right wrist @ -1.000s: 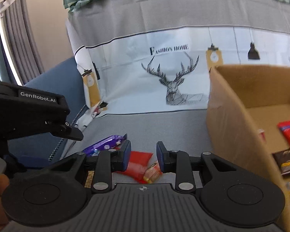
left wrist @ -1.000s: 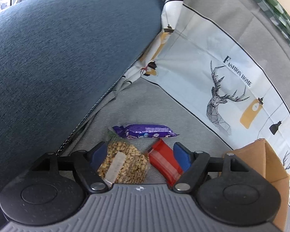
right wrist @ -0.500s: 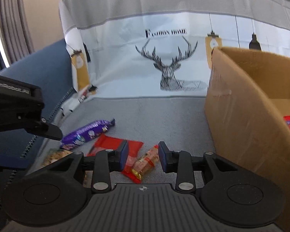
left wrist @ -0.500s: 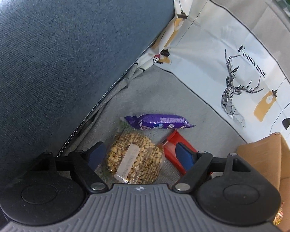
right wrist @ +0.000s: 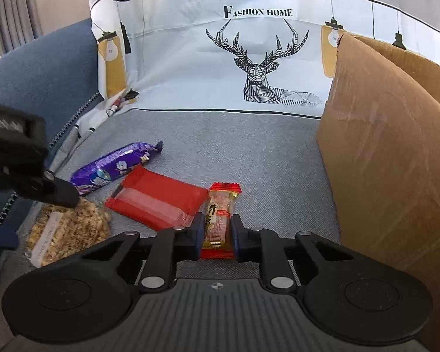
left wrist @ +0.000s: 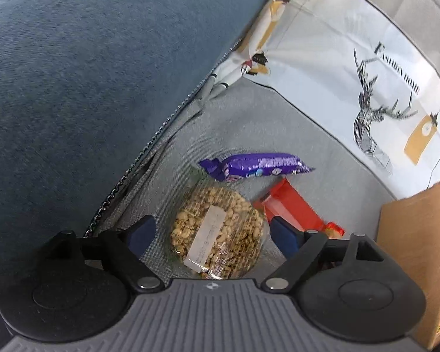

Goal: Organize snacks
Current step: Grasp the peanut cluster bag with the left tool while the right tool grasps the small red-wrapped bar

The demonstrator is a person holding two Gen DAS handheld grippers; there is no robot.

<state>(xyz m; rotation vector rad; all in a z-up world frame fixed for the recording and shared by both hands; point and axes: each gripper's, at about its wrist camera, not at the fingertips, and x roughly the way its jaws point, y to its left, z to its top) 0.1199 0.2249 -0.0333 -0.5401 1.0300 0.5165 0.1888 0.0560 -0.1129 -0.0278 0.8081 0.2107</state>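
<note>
Several snacks lie on the grey sofa seat. A clear bag of nuts (left wrist: pixel 217 231) lies between the open fingers of my left gripper (left wrist: pixel 214 234); it also shows in the right wrist view (right wrist: pixel 70 231). A purple bar (left wrist: pixel 258 165) (right wrist: pixel 114 167) lies beyond it, and a flat red packet (left wrist: pixel 290 209) (right wrist: pixel 158 202) to its right. My right gripper (right wrist: pixel 217 231) has its blue pads on both sides of a small red and gold candy bar (right wrist: pixel 220 217), touching or nearly touching it. The cardboard box (right wrist: pixel 390 152) stands to the right.
A blue sofa armrest (left wrist: pixel 88 73) rises on the left. A printed deer cover (right wrist: pixel 261 58) hangs on the backrest behind. The left gripper's body (right wrist: pixel 23 158) reaches in from the left of the right wrist view. The box edge (left wrist: pixel 419 234) is at the right.
My left gripper has opened wider and drawn back from the nut bag. My right gripper has moved forward and down and now straddles the candy bar, with its jaws narrower.
</note>
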